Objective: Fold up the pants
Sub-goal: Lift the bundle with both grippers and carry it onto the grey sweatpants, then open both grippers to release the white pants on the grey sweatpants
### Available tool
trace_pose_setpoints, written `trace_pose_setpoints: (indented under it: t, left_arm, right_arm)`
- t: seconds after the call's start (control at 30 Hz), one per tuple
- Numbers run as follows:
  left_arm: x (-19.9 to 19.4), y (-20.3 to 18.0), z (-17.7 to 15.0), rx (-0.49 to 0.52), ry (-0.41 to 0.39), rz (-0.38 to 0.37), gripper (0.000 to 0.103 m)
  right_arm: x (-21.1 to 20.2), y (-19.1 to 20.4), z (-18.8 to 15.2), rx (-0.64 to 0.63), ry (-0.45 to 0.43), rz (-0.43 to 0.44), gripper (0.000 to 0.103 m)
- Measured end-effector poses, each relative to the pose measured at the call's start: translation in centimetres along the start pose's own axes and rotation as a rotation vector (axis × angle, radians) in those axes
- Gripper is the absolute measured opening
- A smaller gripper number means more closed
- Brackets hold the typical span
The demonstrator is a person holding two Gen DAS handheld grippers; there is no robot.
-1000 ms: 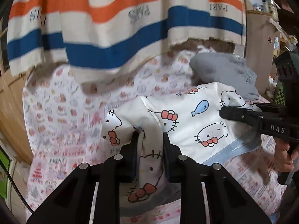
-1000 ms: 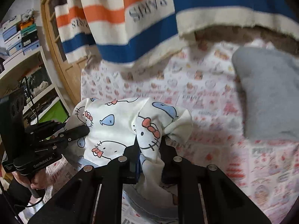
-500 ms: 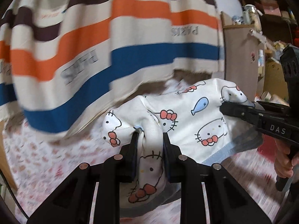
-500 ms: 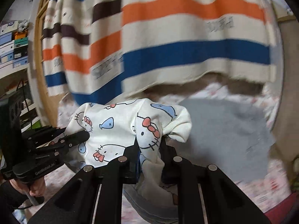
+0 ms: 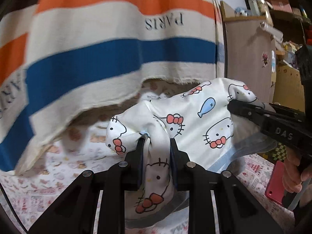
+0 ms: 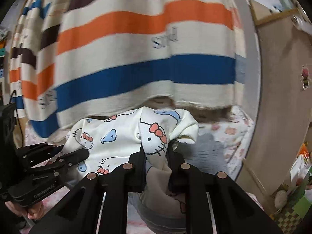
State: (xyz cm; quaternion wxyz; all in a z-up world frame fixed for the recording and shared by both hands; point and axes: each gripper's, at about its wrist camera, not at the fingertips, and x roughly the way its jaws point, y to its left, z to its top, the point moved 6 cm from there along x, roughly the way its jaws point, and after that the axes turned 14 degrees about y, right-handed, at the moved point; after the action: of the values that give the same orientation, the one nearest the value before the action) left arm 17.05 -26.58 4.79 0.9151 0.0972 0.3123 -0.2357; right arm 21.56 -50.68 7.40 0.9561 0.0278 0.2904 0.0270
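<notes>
— What moved?
— The striped PARIS blanket (image 5: 109, 58) looks closer now.
— And the pants (image 5: 195, 124)?
— One pair, up above the bed sheet (image 5: 64, 167). Two grippers, left gripper (image 5: 156, 146) and right gripper (image 6: 155, 150), each pinch one corner.

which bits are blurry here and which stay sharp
Left wrist view: the striped blanket is motion-smeared toward the left edge, while the pants and left gripper are crisp. Right wrist view: the blanket's lettering is smeared; the right gripper is sharp; the fisheye bows the edges.
</notes>
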Motion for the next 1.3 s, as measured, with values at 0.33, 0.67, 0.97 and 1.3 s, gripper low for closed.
trace_pose_setpoints:
  t: [0.33,0.67,0.97,1.3]
  left_arm:
    - [8.6,-1.8,-0.7,0.015,0.086,0.031,0.056]
    - [8.6,1.0,-0.4,-0.059,0.067,0.022,0.084]
    - [3.2,1.6,0.9,-0.044,-0.087,0.047,0.098]
    - [-0.9,1.3,-1.0,0.004,-0.250,0.061,0.102]
  right_arm:
    - [9.2,-4.4,-3.8,0.067,0.181,-0.092,0.030]
    - [8.0,-5.6,-3.4,0.091,0.128,-0.219,0.087]
    - [4.7,-3.3,-2.5,0.075,0.045,-0.227,0.103]
    - [-0.4,1.3,-4.4,0.080,-0.094,-0.153,0.102]
